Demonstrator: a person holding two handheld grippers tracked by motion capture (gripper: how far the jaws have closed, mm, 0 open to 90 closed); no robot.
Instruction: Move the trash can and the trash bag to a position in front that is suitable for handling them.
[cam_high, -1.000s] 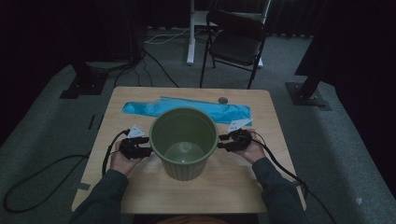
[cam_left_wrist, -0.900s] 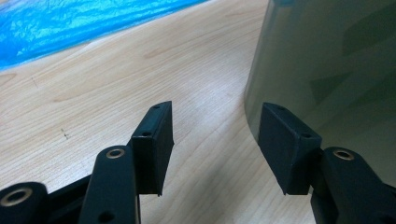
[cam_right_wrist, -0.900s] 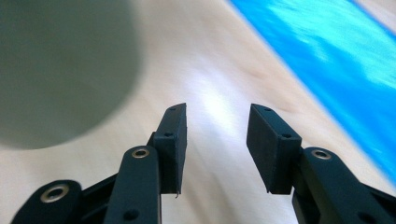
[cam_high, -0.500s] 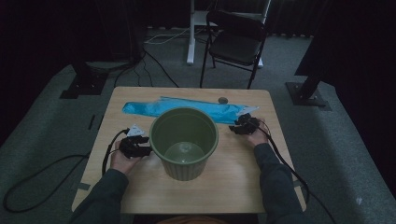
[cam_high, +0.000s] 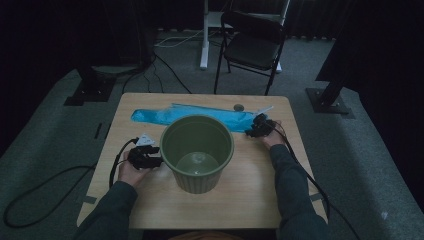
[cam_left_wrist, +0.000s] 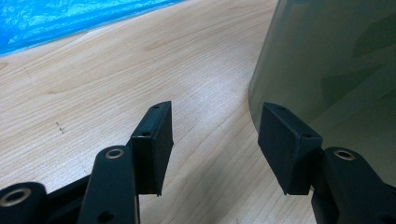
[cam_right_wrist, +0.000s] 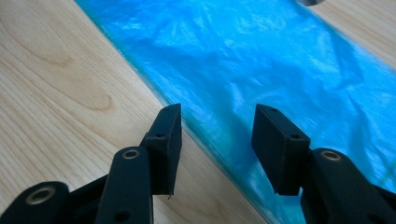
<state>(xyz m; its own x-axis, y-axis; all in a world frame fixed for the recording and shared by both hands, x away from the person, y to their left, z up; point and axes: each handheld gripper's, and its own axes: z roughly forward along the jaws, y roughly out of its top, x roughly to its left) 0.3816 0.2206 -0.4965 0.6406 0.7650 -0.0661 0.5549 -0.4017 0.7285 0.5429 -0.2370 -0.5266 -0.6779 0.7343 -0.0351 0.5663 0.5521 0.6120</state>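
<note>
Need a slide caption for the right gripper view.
Right tool, open, poised over the near edge of the blue plastic bag on the wooden table.

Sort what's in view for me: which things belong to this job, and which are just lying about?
In the job:
- green bin
- blue plastic bag, flat on the table
- right tongs, open over the bag's edge
- left tongs, open beside the bin

Lying about:
- small round thing on the table
- black folding chair
</note>
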